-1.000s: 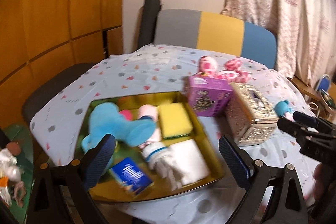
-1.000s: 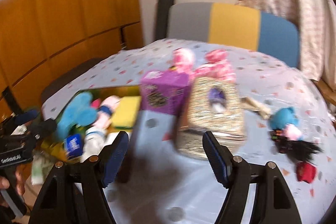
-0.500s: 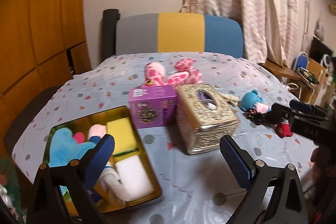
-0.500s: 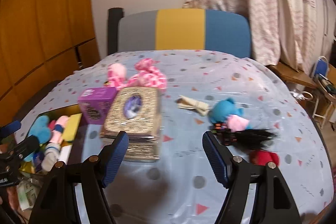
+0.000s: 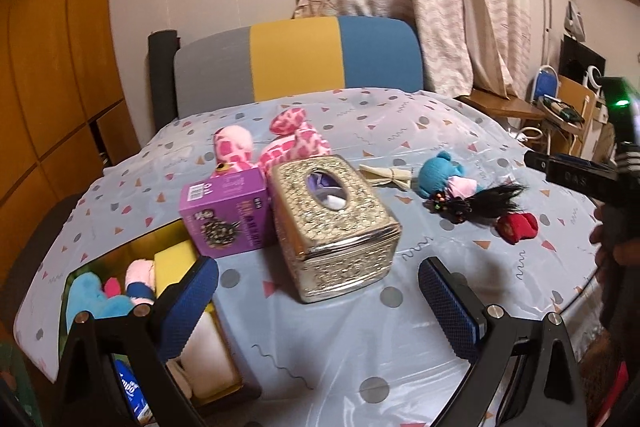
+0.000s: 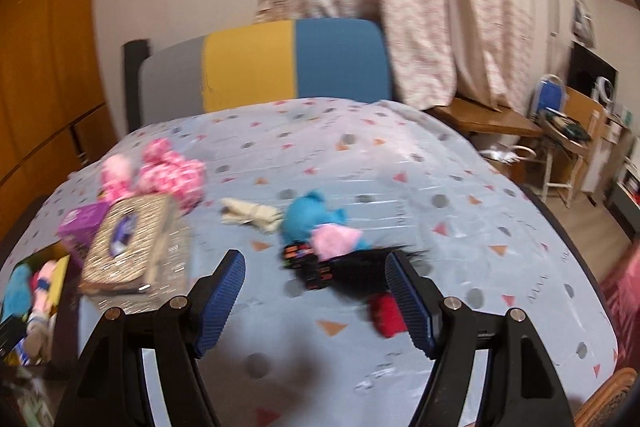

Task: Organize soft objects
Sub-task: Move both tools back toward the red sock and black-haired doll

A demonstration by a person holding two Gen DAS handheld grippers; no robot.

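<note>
Right gripper (image 6: 314, 297) hovering wide open, empty, facing blue plush (image 6: 310, 217) and black hair piece (image 6: 360, 267) on tabletop (image 6: 400, 167). Left gripper (image 5: 318, 301) open, empty, near tray (image 5: 160, 239). Reach step; next likely needing descent, closing on plush.

Embossed metallic tissue box (image 5: 335, 223), glossy plastic tablecloth (image 5: 400, 339)

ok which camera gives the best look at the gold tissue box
The left wrist view. The gold tissue box sits sharp and near centre there, with its embossed sides, oval top opening and the tissue inside all visible. In the right wrist view it is off to the left, smeared by motion blur, showing mainly its top.
</note>
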